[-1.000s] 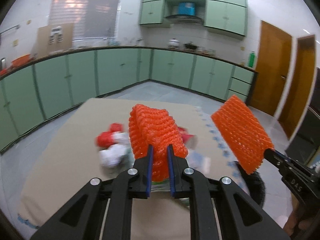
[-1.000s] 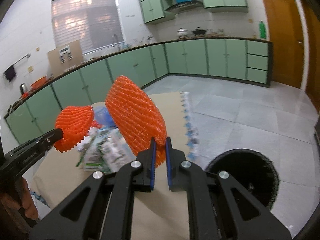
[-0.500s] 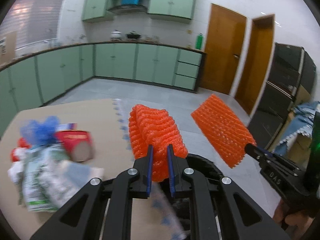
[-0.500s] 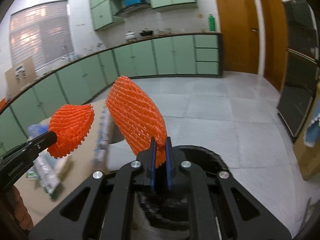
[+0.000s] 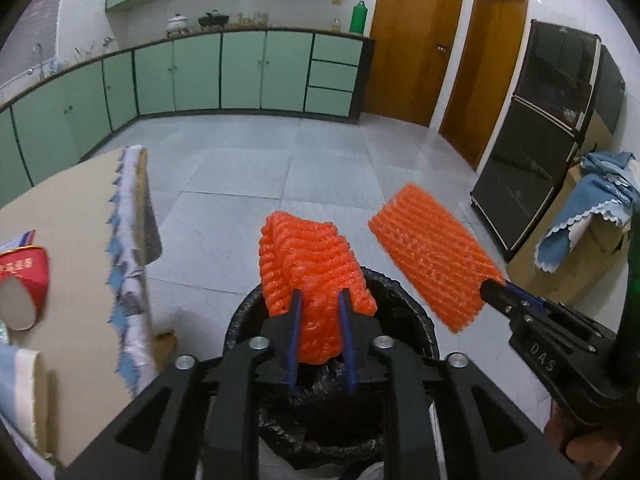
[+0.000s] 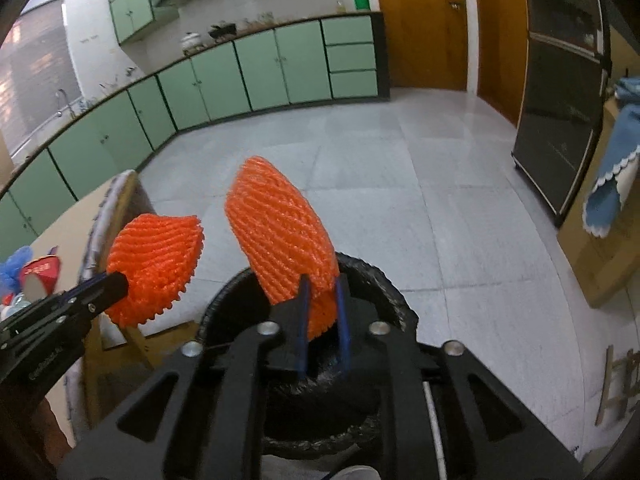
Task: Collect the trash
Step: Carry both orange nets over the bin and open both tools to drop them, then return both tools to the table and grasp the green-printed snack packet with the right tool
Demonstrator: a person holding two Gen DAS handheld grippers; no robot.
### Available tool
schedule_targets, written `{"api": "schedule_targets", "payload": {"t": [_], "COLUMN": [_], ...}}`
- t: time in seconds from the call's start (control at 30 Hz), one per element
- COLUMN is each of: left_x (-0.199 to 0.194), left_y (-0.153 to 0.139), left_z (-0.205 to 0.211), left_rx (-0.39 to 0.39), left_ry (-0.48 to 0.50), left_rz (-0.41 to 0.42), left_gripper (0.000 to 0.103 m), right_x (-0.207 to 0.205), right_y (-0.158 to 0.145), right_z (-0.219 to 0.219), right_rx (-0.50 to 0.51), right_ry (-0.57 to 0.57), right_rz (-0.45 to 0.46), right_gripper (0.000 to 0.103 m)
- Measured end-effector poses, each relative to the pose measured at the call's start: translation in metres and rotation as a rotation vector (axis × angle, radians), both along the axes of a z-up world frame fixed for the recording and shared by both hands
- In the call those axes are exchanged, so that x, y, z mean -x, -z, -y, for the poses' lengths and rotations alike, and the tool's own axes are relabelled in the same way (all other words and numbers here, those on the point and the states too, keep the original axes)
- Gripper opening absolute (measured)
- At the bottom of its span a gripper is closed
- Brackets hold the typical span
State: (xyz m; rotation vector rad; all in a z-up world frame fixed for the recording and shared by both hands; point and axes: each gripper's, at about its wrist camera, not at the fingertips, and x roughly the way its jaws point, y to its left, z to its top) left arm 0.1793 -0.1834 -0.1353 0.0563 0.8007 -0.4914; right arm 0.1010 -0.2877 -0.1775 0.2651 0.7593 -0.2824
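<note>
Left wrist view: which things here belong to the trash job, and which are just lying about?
Job:
- crumpled orange net in left gripper
- flat orange net in right gripper
- black-lined bin
- red cup on the table

Lying about:
- green bottle
- blue cloth
- fridge

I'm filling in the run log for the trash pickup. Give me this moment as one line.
left gripper: shut on orange foam net | right gripper: shut on second orange foam net | both above black-lined trash bin | nothing released yet
</note>
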Motion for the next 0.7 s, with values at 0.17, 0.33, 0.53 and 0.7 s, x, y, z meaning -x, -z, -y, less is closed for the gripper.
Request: {"api": "schedule_targets", "payload": {"t": [0.17,0.33,0.53,0.7], "left_x": [-0.014,-0.019,-0.014,0.001], "left_y": [0.007,0.011,-0.008,-0.037], "left_z": [0.010,0.013,-0.002,-0.040], "left_rx": [-0.010,0.005,0.019,0.051], "left_ry": [0.015,0.009,-0.011,-0.075], "left_rz": [-0.030,-0.050,-0.008,0.051], "left_gripper": [0.041,0.049,0.057,0.064], "right_x": [-0.012,-0.010,0.000,0.011], "right_y": [0.013,0.014,0.006,-0.016], "right_z": [0.011,0.022,0.028,0.013], "right_rx": [-0.011,-0.015,-0.022,0.006], "right_ry": [0.012,0.035,0.052,0.043], "right_rz": [-0.032,-0.034,-0.011,0.042], "right_gripper": [0.035,0.039,0.050,0.074]}}
